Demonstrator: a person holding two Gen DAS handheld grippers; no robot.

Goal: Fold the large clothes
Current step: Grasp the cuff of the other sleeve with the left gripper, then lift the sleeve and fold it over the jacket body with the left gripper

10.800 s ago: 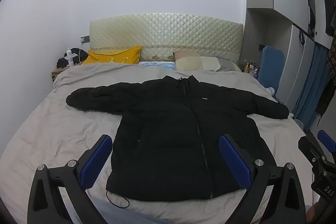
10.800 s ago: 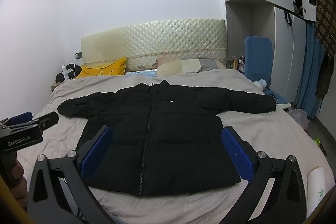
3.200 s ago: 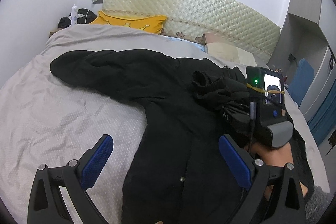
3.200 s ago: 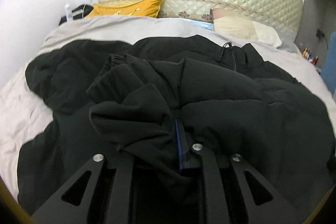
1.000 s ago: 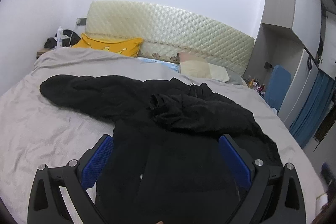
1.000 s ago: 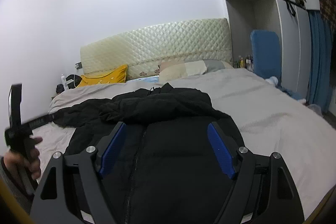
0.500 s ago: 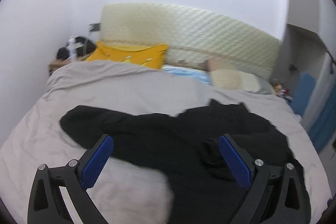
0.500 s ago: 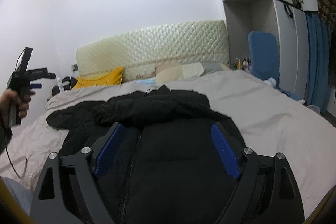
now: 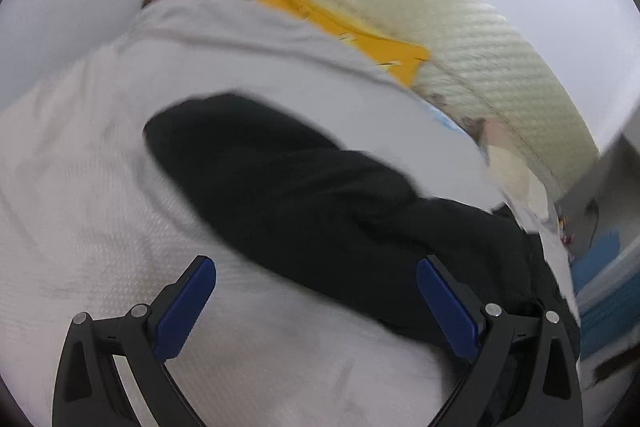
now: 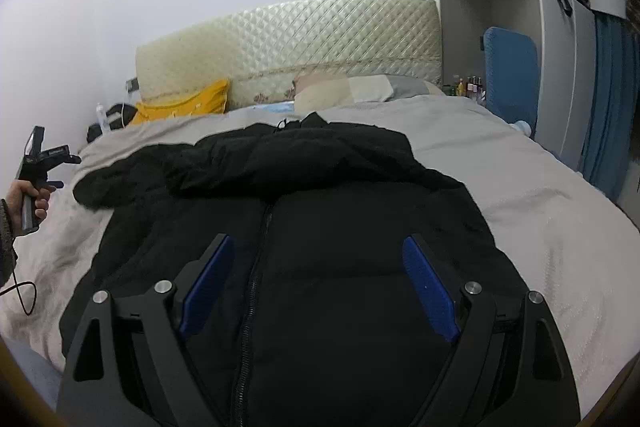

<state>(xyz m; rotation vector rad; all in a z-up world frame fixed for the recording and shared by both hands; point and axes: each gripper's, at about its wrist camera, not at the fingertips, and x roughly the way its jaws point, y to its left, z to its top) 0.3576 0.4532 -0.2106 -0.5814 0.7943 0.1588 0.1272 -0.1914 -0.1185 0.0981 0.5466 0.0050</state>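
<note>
A black puffer jacket (image 10: 320, 227) lies front up on the grey bed (image 10: 540, 211). Its right sleeve is folded across the chest; its left sleeve (image 9: 256, 163) still stretches out flat toward the bed's left side. My left gripper (image 9: 316, 291) is open and empty, hovering above that left sleeve; the view is blurred and tilted. It also shows at the left edge of the right wrist view (image 10: 36, 163), held in a hand. My right gripper (image 10: 318, 275) is open and empty above the jacket's lower front, astride the zipper.
A quilted cream headboard (image 10: 288, 39), a yellow pillow (image 10: 184, 107) and beige pillows (image 10: 352, 89) are at the head of the bed. A nightstand with a bottle (image 10: 102, 119) is at the far left. A blue chair (image 10: 510, 75) and wardrobe stand on the right.
My left gripper has swung left and down toward the outstretched left sleeve, tilting as it goes. My right gripper has dipped slightly closer over the jacket's front, still open.
</note>
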